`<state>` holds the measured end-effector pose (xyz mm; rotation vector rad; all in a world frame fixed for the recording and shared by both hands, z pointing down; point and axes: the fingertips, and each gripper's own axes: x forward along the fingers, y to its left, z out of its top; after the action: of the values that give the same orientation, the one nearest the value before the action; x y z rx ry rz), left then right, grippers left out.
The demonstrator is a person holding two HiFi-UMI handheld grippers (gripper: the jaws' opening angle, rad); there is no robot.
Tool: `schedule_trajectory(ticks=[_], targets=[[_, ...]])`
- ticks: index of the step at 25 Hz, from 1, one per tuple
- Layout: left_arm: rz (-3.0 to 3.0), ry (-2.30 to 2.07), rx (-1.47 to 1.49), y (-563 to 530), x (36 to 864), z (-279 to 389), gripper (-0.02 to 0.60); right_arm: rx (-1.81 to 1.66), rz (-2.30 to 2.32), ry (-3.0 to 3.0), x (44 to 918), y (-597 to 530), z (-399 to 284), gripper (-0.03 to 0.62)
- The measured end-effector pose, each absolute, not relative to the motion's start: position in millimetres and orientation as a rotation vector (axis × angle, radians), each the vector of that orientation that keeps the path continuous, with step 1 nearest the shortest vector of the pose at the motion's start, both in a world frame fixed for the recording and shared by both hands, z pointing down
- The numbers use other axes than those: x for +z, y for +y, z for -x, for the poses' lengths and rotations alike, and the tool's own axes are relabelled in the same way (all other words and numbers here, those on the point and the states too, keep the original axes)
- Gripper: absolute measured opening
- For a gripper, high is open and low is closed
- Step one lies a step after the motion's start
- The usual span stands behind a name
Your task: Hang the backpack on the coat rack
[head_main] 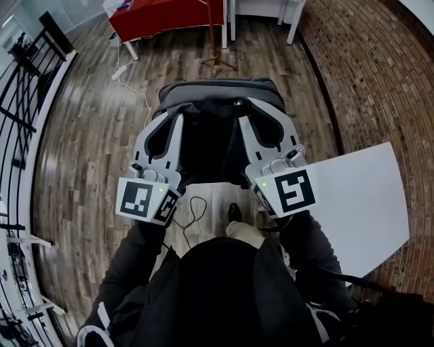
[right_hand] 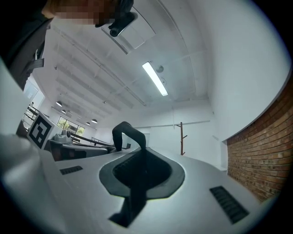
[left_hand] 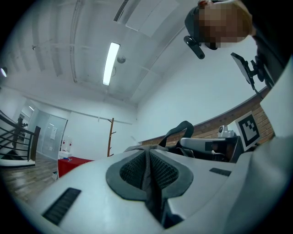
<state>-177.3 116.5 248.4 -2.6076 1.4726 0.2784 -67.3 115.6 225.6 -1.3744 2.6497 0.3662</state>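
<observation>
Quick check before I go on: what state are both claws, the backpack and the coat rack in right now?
backpack: off the floor, held up by both claws, not yet hung.
left claw: shut on the backpack's mesh webbing.
right claw: shut on the backpack's black strap.
coat rack: upright ahead, nothing hanging on it.

Grey L tool (head_main: 169, 120), R tool (head_main: 260, 114), b/w marker cubes (head_main: 141, 199); black sleeves (head_main: 133, 266)

backpack (head_main: 217, 91): dark grey | coat rack (head_main: 212, 41): brown | table (head_main: 163, 15): red | wall (head_main: 359, 81): red-brown brick | floor (head_main: 88, 135): brown planks
</observation>
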Motion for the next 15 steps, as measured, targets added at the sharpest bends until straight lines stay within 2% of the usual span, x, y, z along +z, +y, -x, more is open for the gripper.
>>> schedule_trajectory(ticks=[15], targets=[[2.584,1.512,0.305,-38,248,147,0.034,0.397,1.323,2.659,223,-39,37,0.02]])
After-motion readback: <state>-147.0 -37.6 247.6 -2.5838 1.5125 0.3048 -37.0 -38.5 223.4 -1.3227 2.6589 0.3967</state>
